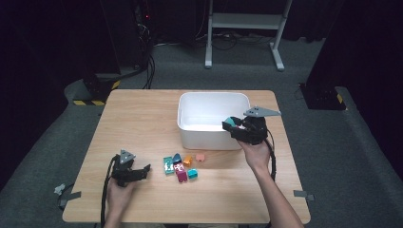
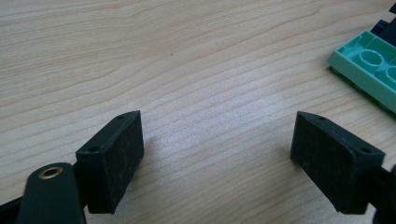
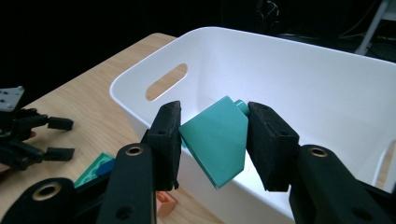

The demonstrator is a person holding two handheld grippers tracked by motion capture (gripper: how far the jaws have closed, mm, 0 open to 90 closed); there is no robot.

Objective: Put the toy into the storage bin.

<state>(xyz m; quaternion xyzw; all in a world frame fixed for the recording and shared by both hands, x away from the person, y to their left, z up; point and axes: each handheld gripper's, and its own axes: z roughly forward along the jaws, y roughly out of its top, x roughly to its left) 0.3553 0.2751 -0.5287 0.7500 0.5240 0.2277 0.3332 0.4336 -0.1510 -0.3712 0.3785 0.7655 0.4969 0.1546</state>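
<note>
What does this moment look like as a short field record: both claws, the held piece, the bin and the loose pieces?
right claw: shut on the teal sloped block, held above the bin's near rim
left claw: open, nothing between the jaws, low over the bare wooden table
white bin: on the table's far right part, a handle slot in one end wall
loose blocks: small cluster on the table in front of the bin, between the two hands
mint flat brick: lies to one side ahead of the left claw

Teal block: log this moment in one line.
right claw: shut on teal block | over white bin rim | left claw: open, on table
</note>
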